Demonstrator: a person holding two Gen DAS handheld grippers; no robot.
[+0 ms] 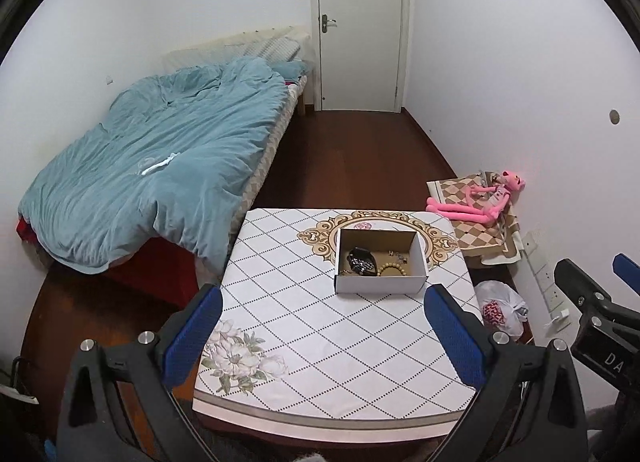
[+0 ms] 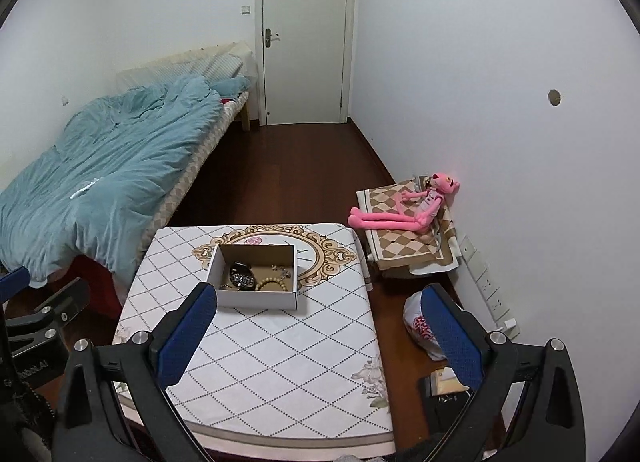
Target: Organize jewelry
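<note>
Overhead, both grippers hang above the near end of a small table (image 1: 280,322) covered in a diamond-patterned cloth with a gold medallion at its far end. The left gripper (image 1: 326,298) has its blue-padded fingers spread wide, nothing between them, framing the near edge of an open cardboard box (image 1: 378,284). The right gripper (image 2: 322,298) is likewise spread wide and holds nothing; its left finger overlaps the box's near left corner in the right wrist view, its right finger hangs past the table's right edge over a white plastic bag (image 2: 420,326) on the floor. The box sits on the medallion toward the far end of the table, and the jewelry lies inside it: a dark tangled piece (image 1: 362,260) at the left, a wooden bead bracelet (image 1: 392,271) near the front wall, and small pieces (image 1: 398,256) farther back, too small to identify. A bed with a teal duvet (image 1: 160,166) stands to the left, and a pink plush toy (image 1: 480,202) lies on a checkered cloth at the right.
</note>
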